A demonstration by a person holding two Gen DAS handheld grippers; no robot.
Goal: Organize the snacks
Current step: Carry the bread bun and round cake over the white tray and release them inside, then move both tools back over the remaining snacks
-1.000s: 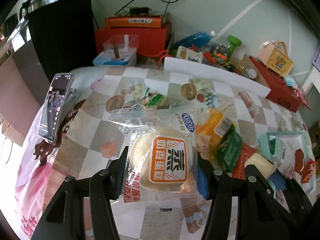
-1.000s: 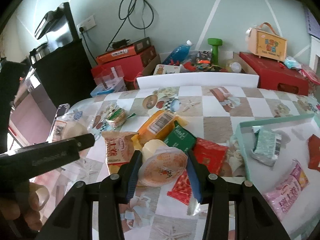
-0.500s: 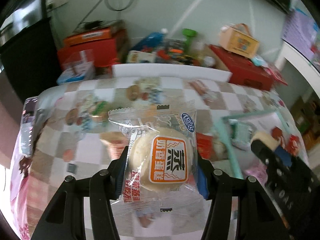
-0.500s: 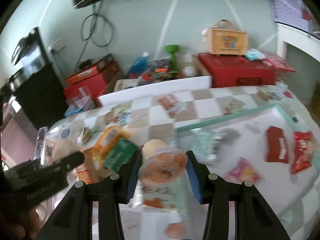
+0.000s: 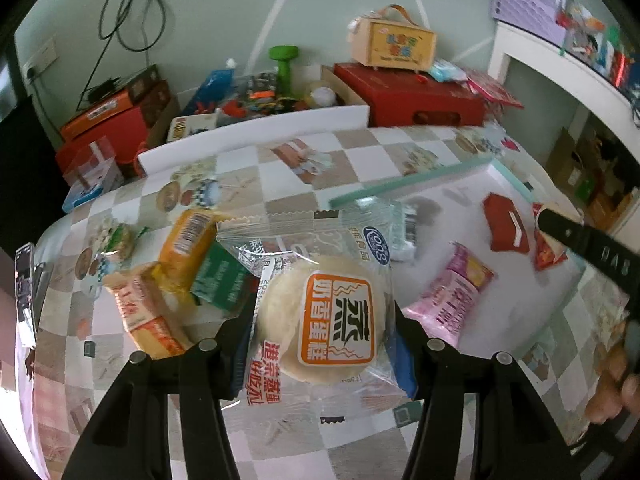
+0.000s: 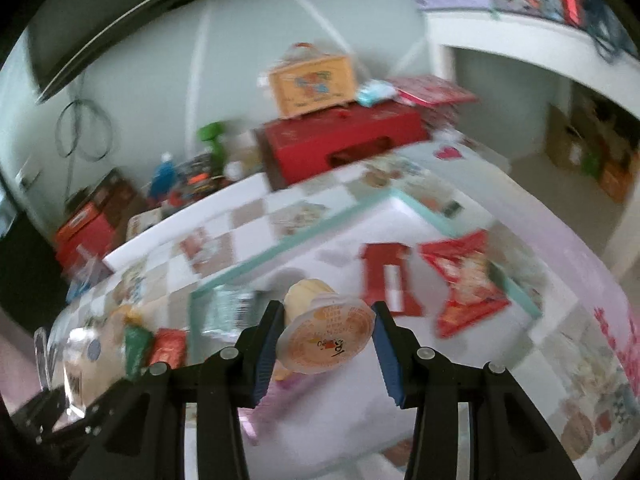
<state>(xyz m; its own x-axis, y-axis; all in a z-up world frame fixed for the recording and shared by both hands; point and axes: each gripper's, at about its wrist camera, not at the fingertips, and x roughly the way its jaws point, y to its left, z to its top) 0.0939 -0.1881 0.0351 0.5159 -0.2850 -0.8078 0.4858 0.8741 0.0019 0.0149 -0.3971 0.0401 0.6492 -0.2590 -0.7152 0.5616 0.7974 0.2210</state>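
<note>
your left gripper (image 5: 324,320) pinches the clear-wrapped round white bun (image 5: 320,316) between its jaws, your right gripper (image 6: 326,346) the small orange-lidded plastic cup (image 6: 326,340); both hang above the white teal-rimmed tray (image 5: 404,188), probably for dropping in.

Pale green wall (image 5: 224,8), white shelf (image 5: 560,76), perhaps beige floor (image 6: 540,168)

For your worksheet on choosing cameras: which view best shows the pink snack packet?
The left wrist view: the pink packet lies sharp and unobstructed in the tray. The right wrist view shows only a blurred pink sliver behind the cup.
</note>
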